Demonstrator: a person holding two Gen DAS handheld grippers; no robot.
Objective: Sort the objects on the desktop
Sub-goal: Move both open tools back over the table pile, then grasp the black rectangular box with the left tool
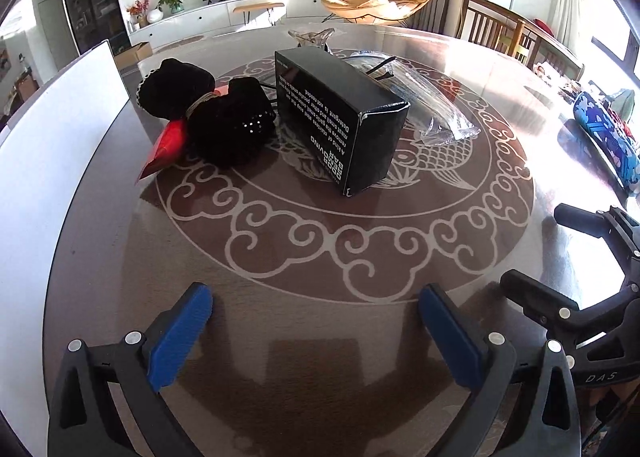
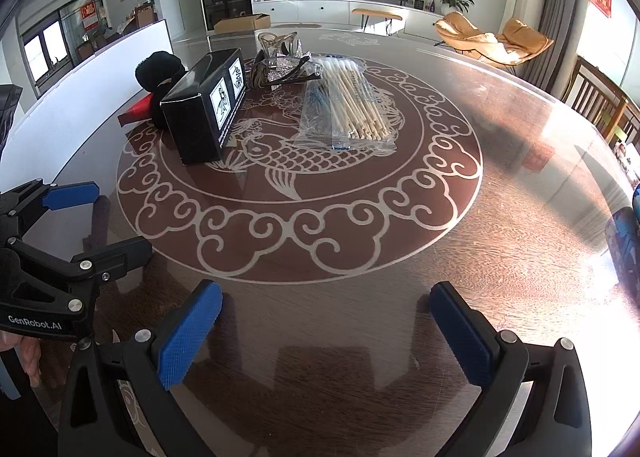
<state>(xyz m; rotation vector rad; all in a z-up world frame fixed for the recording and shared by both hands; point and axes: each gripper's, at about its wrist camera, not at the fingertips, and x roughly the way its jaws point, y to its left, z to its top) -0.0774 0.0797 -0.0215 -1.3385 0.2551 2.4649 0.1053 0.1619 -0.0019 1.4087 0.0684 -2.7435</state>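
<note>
A black box (image 1: 340,117) with white print stands on the patterned round table (image 1: 320,257); it also shows in the right wrist view (image 2: 204,113). Left of it lies a black fabric pouch (image 1: 216,113) on a red packet (image 1: 168,145). Behind the box lies a clear bag of cotton swabs (image 2: 348,105), with a dark cable bundle (image 2: 276,71) and a glass dish (image 2: 278,42) farther back. My left gripper (image 1: 316,321) is open and empty, near the table's front. My right gripper (image 2: 326,321) is open and empty, to the right of the left one.
A white board (image 1: 52,161) stands along the table's left side. A blue patterned case (image 1: 608,137) lies at the right edge. Wooden chairs (image 1: 508,33) stand beyond the far right rim. The right gripper shows in the left wrist view (image 1: 560,253), and the left gripper in the right wrist view (image 2: 104,217).
</note>
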